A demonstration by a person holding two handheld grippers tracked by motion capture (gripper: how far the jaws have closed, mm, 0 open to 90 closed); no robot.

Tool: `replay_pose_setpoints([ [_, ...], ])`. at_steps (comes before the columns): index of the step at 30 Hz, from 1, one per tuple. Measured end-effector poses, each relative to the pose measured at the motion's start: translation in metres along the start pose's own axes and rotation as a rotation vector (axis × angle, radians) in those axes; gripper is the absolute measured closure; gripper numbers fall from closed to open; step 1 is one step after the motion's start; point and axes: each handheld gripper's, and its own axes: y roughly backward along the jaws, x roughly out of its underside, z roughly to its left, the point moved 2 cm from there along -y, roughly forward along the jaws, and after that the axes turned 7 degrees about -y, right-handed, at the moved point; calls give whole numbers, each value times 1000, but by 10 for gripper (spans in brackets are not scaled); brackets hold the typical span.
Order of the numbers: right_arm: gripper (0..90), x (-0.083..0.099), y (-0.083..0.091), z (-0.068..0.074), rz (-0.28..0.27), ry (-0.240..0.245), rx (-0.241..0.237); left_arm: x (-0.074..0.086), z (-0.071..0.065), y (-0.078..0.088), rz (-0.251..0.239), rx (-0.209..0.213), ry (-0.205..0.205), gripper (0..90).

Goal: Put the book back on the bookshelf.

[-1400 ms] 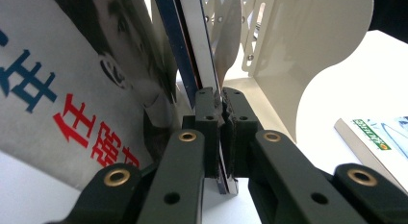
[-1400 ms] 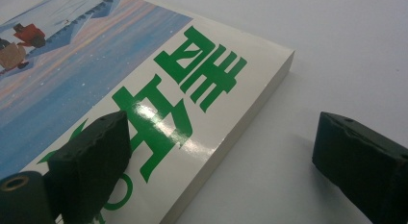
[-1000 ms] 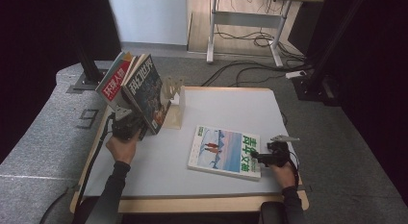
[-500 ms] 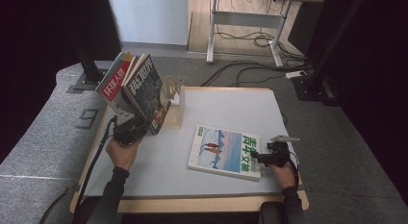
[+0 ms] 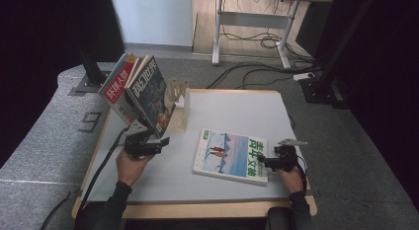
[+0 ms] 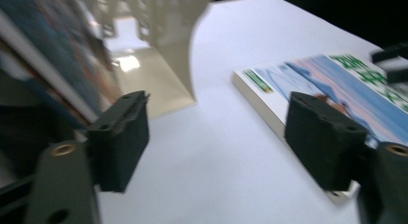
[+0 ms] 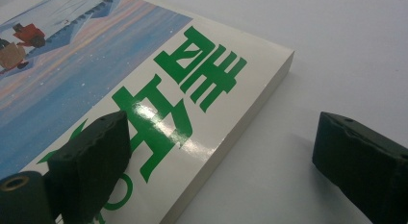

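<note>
Two books lean in a beige stand [image 5: 179, 110] at the table's back left: a red-titled one [image 5: 117, 86] and a dark blue one [image 5: 149, 92]. Just below the dark blue book's lower corner, my left gripper [image 5: 157, 141] is open; its jaws have just been opening and nothing is between them [image 6: 216, 142]. A third book [image 5: 231, 155] with a snowy cover and green characters lies flat at the front right. My right gripper [image 5: 264, 162] is open astride its right edge [image 7: 223, 152], with one pad over the book's cover [image 7: 159, 113] and the other over the table.
The white table [image 5: 232, 109] has a wooden rim, and its back right is bare. In the left gripper view the stand's base [image 6: 159, 89] is straight ahead and the flat book [image 6: 308, 77] is to the right. Grey floor, cables and a desk lie beyond.
My left gripper, earlier shut at the dark blue book's lower corner, has let go and drawn back a little toward the table's middle. The book stays leaning in the stand. The right gripper has not moved.
</note>
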Motion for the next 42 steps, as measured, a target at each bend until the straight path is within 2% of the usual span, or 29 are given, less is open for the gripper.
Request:
replay_pose_setpoints([
  [4,57,0,0,0,0,-1,0,11,-9,-9,58,58,-17,141],
  [8,56,0,0,0,1,-2,0,20,-17,-18,113,76,-60,126],
  [11,56,0,0,0,1,-2,0,24,-22,-23,124,101,-78,97],
  [15,56,0,0,0,1,-2,-1,29,-28,-28,143,96,-110,75],
  [19,56,0,0,0,1,-4,-2,37,-31,-36,191,85,-143,0],
  [27,57,0,0,0,2,-5,-3,53,-42,-53,274,101,-182,0],
  [30,57,0,0,0,2,-6,-4,53,-41,-53,276,101,-181,0],
  [33,57,0,0,-1,4,-8,-7,54,-40,-55,300,106,-169,0],
  [36,57,0,-1,-1,5,-10,-8,54,-44,-57,321,71,-200,13],
  [42,57,0,0,-1,5,-7,-4,54,-44,-57,326,69,-204,19],
])
